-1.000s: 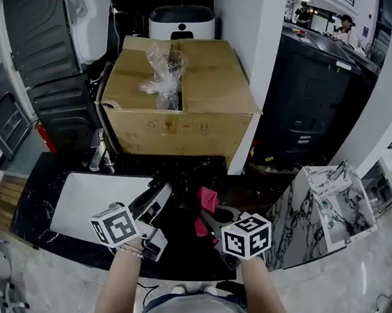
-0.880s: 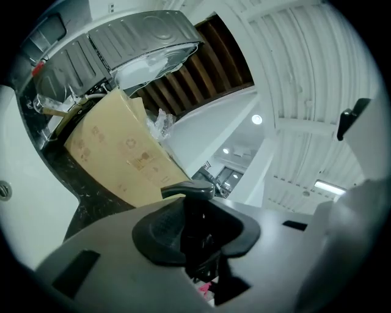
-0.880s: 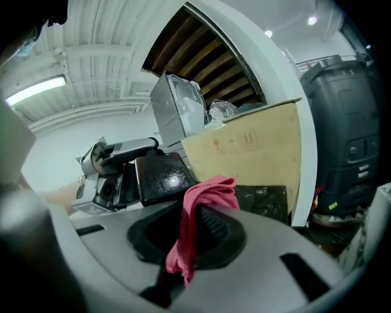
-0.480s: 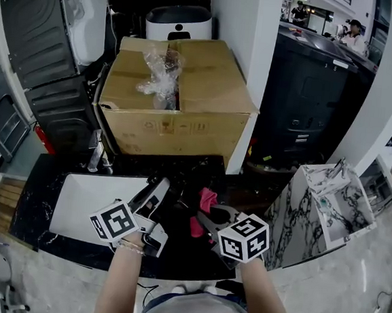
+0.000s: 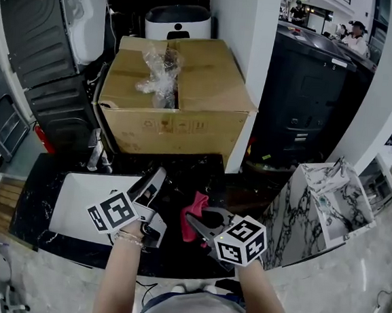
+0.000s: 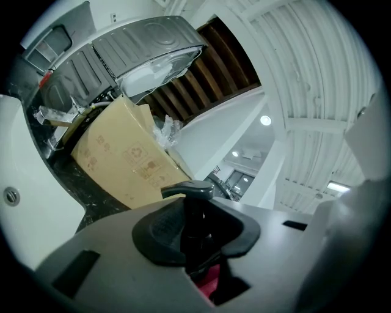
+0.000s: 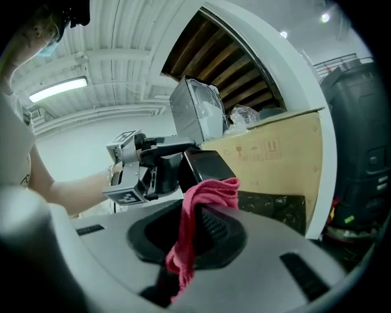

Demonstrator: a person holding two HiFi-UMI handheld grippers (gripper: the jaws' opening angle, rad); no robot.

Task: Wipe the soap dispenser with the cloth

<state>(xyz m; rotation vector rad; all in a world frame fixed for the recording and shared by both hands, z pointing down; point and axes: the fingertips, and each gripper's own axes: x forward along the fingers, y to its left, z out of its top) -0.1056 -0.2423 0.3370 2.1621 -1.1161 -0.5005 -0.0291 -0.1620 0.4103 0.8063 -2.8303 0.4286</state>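
head view, from the left: the white sink (image 5: 76, 200) lies at the counter's edge, and just right of it your left gripper (image 5: 154, 186) points level over the dark counter. left gripper view shows its jaws closed partway on the dispenser (image 6: 188, 191), gripping it below the black pump head. right gripper view shows the same dispenser as a dark block held up, with the top fold of the red cloth (image 7: 197, 223) seemingly touching its lower side. further right, your right gripper (image 5: 198, 221) has its jaws pinched on that cloth, and the loose end hangs down between them.

both pickups are done, and cloth and dispenser have been brought together. the wipe looks to be at its start or under way. you cannot tell how much of the surface is covered, so the strokes around the body are what is left.
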